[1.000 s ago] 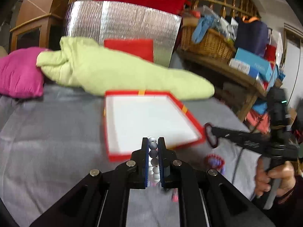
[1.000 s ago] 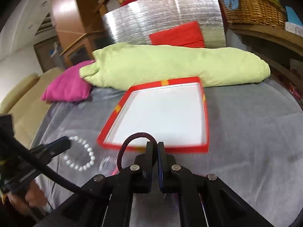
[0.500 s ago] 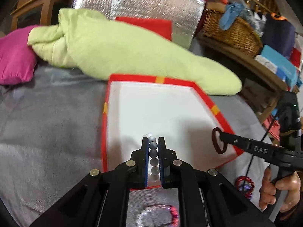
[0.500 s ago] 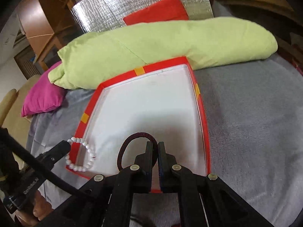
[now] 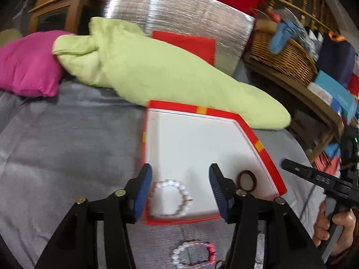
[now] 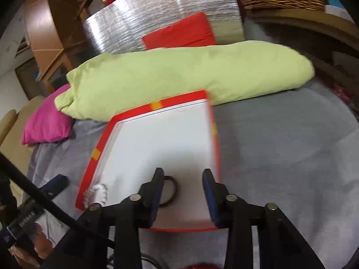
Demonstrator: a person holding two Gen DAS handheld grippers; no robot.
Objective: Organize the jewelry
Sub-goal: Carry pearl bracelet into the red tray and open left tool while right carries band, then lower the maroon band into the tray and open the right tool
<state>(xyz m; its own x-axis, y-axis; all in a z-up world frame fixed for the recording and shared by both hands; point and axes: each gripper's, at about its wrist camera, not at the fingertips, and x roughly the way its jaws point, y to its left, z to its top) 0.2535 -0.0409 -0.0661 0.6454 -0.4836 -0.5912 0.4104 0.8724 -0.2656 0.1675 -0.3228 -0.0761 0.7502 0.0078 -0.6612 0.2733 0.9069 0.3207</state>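
Since the earlier frame I released both grippers: left gripper (image 5: pixel 180 189) and right gripper (image 6: pixel 183 191) hung spread and empty. The pearl bracelet (image 5: pixel 171 198) and dark ring (image 5: pixel 246 180) lay inside the red tray (image 5: pixel 267 157). One pink-and-white bracelet (image 5: pixel 194 254) remained outside the tray's near edge.

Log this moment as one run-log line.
left gripper: open | right gripper: open | pearl bracelet, dark red hair tie: in red tray | pink-and-white bracelet: outside

Red-rimmed box tray (image 5: pixel 261 144) with white floor (yellow rim patches); white pearl bracelet (image 5: pixel 171 198); maroon ring band (image 5: pixel 246 180); grey bedspread (image 5: pixel 67 145).
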